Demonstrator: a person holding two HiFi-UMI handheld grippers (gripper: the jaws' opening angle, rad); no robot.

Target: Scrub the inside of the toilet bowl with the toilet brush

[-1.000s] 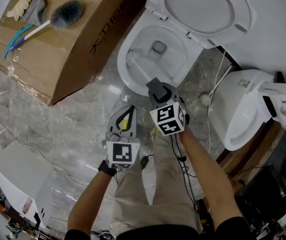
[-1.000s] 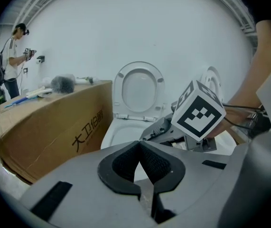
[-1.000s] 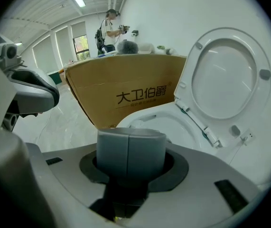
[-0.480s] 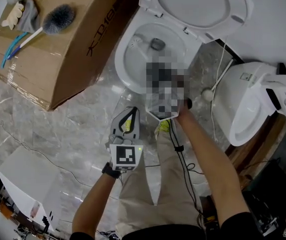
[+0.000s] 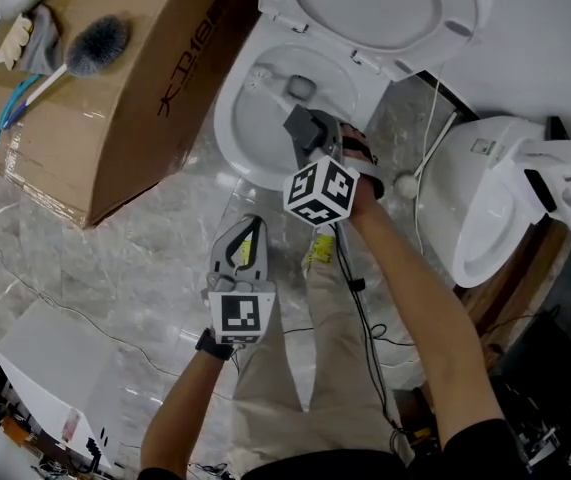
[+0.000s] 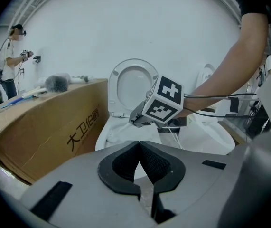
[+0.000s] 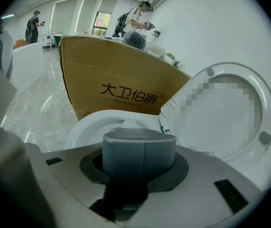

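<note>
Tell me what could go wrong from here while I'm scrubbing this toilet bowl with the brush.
1. The right gripper is shut on the toilet brush over the toilet bowl; if the handle slips, the brush could drop in.
2. The raised lid stands just beyond the gripper; a wide stroke might knock it down.
3. The cardboard box stands close beside the bowl; splashes may soak it.
</note>
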